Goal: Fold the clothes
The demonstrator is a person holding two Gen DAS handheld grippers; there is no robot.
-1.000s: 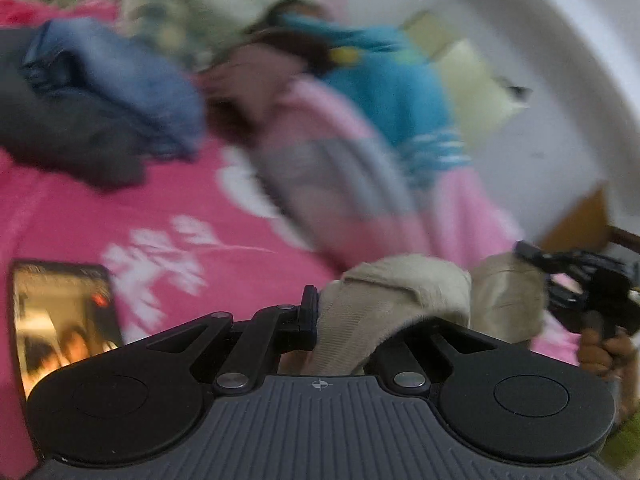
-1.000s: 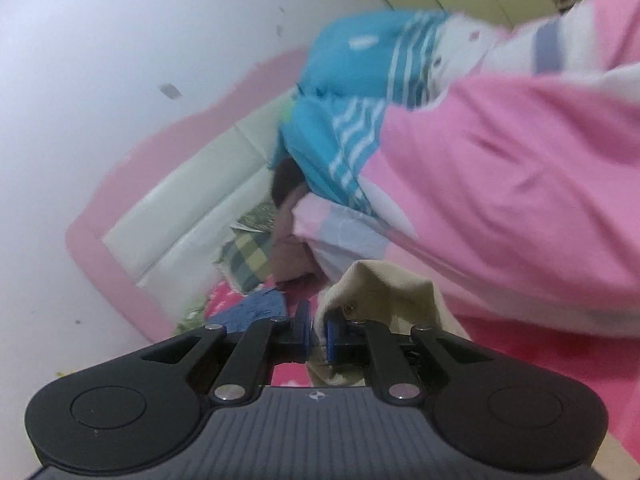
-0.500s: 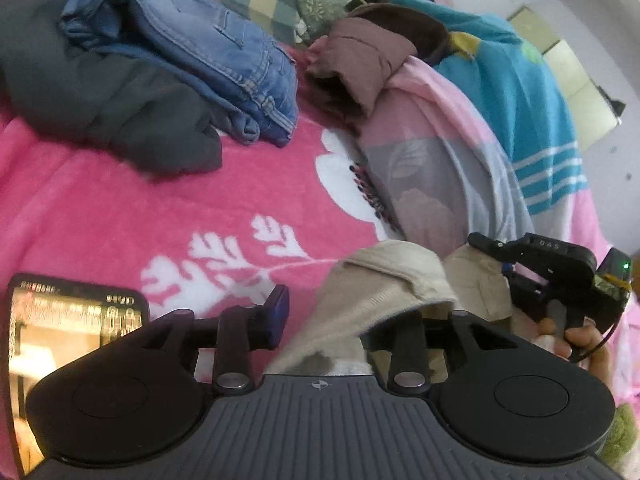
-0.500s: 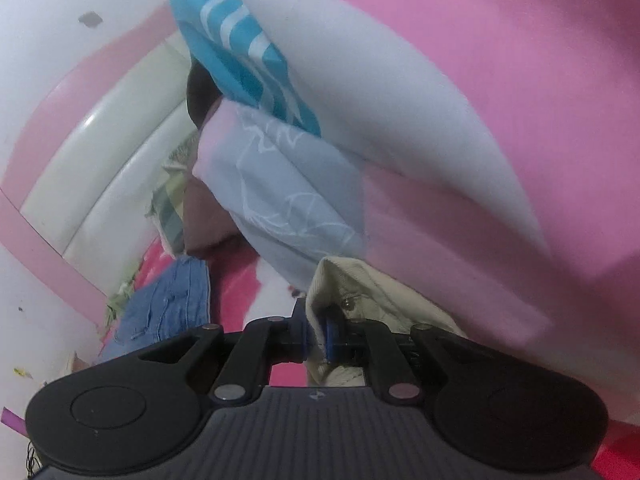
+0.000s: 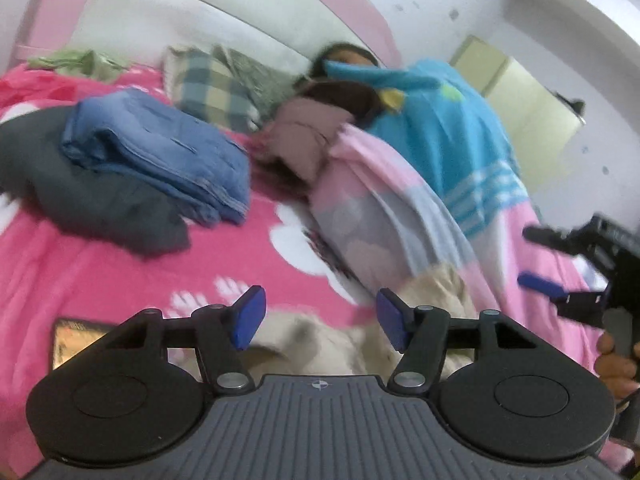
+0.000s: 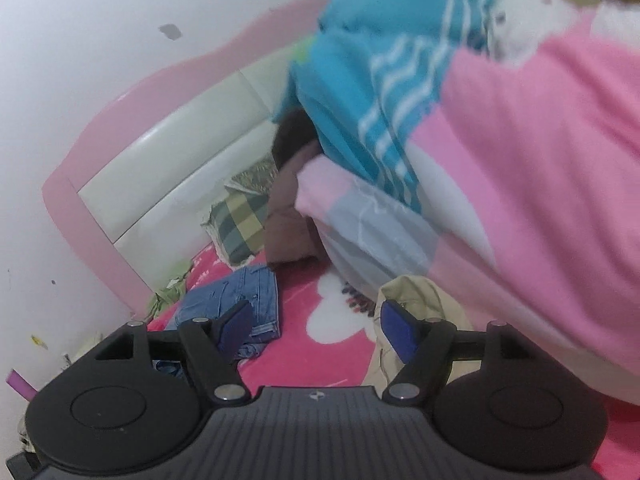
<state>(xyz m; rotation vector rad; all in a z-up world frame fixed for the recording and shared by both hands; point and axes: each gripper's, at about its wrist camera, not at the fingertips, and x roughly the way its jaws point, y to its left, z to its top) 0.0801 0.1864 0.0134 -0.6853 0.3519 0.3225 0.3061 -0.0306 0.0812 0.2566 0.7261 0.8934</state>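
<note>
Left wrist view: our left gripper [image 5: 318,316] is spread wide, holding nothing; one beige garment [image 5: 340,340] lies near, just under it, blurred, probably crumpled. It looks soft and light; we'd pinch an edge. One folded jeans [image 5: 160,156] far left.

Right wrist view: right gripper [image 6: 316,330] also wide, empty; garment near right, beside pink blanket [image 6: 540,160].

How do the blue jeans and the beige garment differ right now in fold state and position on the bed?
The blue jeans are folded into a flat stack; the beige garment lies loose and crumpled. The jeans rest on a dark grey garment, away from both tools, while the beige garment lies on the pink bedspread just ahead of the left gripper and by the right gripper. Neither is gripped: both grippers are open.
</note>
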